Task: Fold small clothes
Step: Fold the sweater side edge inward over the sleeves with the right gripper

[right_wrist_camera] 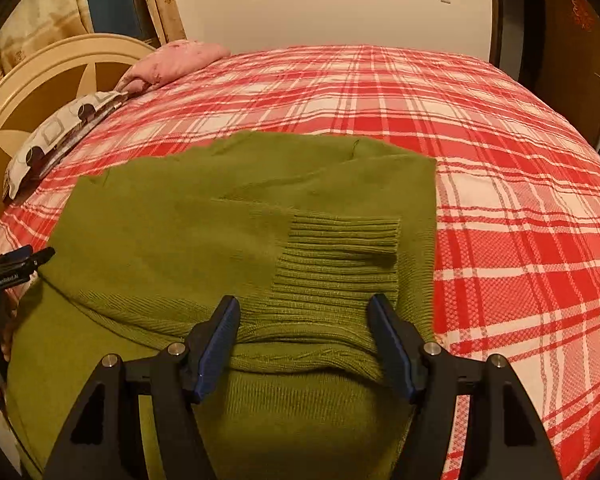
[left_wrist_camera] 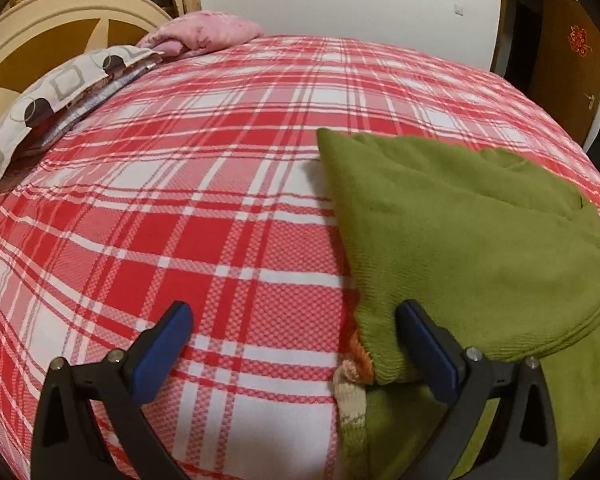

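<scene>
Folding underway on the bed [right_wrist_camera: 520,208], red-and-white plaid cover; green knit sweater [right_wrist_camera: 204,216] lies on it, near edge toward the person, far part already doubled over so a ribbed cuff [right_wrist_camera: 340,240] sits on top of the body panel; judging by that, sleeve is tucked in and a body fold is next.

Right gripper [right_wrist_camera: 304,344] points down at the near ribbed hem; jaws spread, roughly mid-width, straddling a raised ridge of knit; blue pads flank the fabric on both sides but whether they press it I can't tell for sure; looks more like parted around it than pinching; prob. lined up there to take the hem for the next fold.

Left gripper [left_wrist_camera: 296,344] at the sweater's left edge; jaws wide apart, nothing clamped; its right finger rests at or over the green folded corner, left finger over bare plaid; a bit of orange/cream knit trim [left_wrist_camera: 356,364] shows under the green at that corner, poss. inner layer or a second garment, can't tell.

Both grippers sit at opposite near corners, which fits a two-handed lift and fold away from the person.

Pillows [left_wrist_camera: 60,92] stacked at headboard [left_wrist_camera: 40,40], well apart from the work; pink pillow [left_wrist_camera: 204,34] beyond them.
</scene>
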Demonstrator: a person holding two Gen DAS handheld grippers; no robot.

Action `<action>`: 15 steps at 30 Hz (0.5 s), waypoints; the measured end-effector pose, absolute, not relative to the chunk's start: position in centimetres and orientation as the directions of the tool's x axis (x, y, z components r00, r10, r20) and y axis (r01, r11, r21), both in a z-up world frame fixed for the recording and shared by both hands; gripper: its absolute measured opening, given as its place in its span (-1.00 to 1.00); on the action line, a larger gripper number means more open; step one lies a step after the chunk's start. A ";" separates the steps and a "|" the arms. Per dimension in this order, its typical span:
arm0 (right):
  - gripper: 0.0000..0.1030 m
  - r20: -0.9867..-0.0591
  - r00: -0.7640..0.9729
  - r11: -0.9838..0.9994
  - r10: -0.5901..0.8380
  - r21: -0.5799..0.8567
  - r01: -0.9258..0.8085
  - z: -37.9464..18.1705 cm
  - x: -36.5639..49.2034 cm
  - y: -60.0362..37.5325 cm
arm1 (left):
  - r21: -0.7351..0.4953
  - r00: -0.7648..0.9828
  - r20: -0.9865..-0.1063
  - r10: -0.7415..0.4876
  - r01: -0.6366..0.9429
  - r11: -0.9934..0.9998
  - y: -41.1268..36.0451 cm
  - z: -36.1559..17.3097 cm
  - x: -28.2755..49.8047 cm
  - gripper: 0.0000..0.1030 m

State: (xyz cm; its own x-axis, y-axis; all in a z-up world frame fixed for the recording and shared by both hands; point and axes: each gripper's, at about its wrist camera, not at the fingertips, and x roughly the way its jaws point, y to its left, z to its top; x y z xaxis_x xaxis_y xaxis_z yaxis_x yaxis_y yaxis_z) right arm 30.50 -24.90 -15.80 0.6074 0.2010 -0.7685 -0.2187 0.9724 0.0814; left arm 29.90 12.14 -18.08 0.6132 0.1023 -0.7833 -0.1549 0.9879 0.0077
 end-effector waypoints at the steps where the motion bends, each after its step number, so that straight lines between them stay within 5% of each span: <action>1: 0.31 -0.769 0.607 0.973 0.200 0.080 -0.218 -15.8 30.5 -24.9 | 0.004 0.614 -0.783 0.100 -0.155 0.988 12.2 -17.9 29.7 1.00; 7: 0.31 -0.759 0.613 0.974 0.221 0.139 -0.179 -14.0 25.5 -26.3 | -0.116 0.636 -0.772 -0.018 -0.112 0.987 12.3 -17.0 24.4 1.00; 15: 0.31 -0.779 0.604 0.985 0.166 0.103 -0.138 -14.6 15.8 -28.5 | -0.096 0.642 -0.765 -0.050 -0.037 0.995 11.1 -17.9 15.7 1.00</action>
